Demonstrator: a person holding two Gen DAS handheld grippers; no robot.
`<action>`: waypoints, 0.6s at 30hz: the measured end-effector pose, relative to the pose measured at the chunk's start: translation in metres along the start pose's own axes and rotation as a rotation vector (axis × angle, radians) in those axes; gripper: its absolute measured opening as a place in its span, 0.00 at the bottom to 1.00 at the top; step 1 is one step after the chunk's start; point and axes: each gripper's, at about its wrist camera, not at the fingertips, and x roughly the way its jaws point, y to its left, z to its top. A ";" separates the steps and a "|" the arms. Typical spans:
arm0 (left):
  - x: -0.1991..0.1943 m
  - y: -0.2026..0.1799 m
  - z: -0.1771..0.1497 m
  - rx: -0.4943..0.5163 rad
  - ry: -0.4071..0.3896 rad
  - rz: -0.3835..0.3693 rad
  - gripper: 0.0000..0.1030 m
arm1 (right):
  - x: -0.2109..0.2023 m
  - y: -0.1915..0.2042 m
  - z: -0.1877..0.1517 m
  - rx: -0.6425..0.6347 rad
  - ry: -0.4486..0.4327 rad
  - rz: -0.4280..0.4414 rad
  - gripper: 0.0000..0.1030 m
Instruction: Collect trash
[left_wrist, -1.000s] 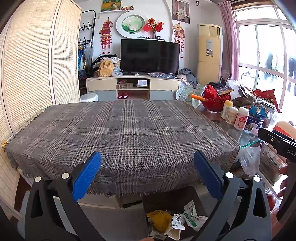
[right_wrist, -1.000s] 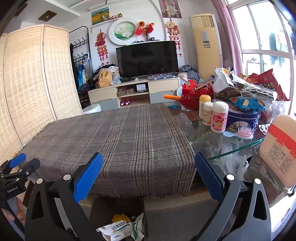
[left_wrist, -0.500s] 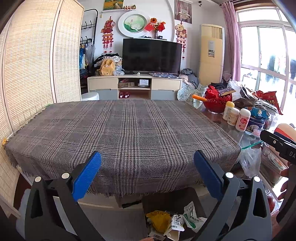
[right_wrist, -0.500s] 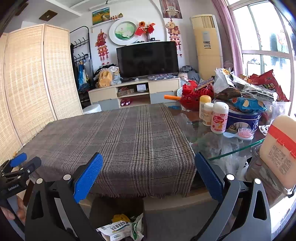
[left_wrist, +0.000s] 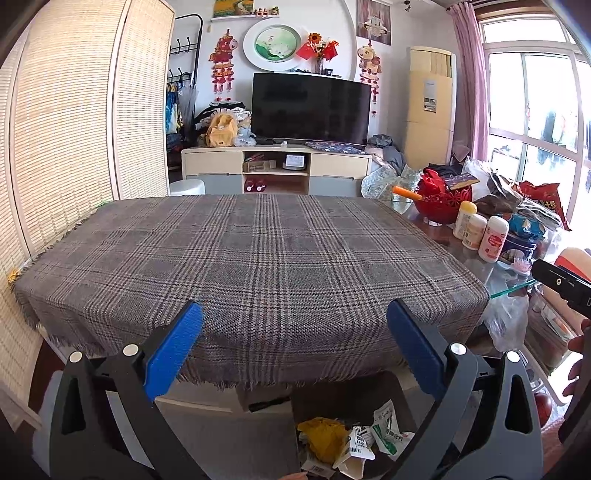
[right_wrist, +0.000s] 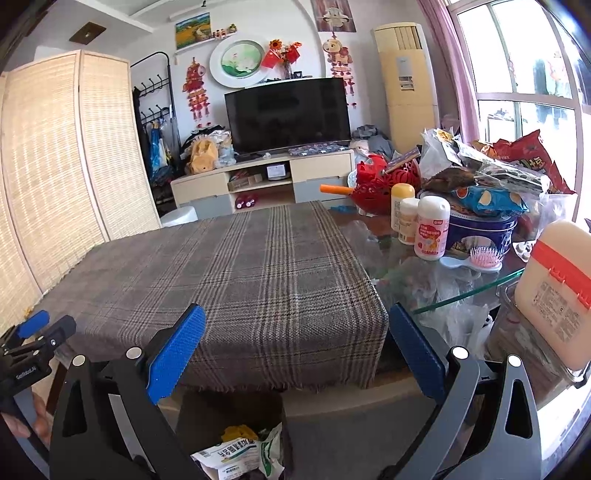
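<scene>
The left gripper (left_wrist: 293, 345) and the right gripper (right_wrist: 295, 349) both hang wide open with nothing in them, above the near edge of the grey checked tablecloth (left_wrist: 251, 258). Below sits a dark brown box (left_wrist: 397, 397) holding yellow and white-green crumpled wrappers (left_wrist: 347, 439). The cloth looks bare, so a good next step may be to look for trash among the bottles and red snack bags (right_wrist: 524, 155) on the glass table (right_wrist: 480, 284).

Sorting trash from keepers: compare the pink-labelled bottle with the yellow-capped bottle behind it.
The pink-labelled bottle has a white cap and stands nearest the camera; the yellow-capped bottle has a pale label and stands furthest back, partly hidden. Both stand upright and capped on the glass tabletop, so they look like keepers.
</scene>
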 end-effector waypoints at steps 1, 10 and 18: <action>0.000 0.000 0.000 -0.001 -0.002 0.001 0.92 | 0.000 0.000 0.000 0.001 0.000 0.001 0.97; -0.002 0.003 0.001 -0.005 -0.009 0.000 0.92 | 0.003 0.006 0.000 -0.013 0.002 0.008 0.97; -0.004 0.006 0.003 -0.028 -0.005 -0.019 0.92 | 0.003 0.006 0.000 -0.013 0.005 0.006 0.97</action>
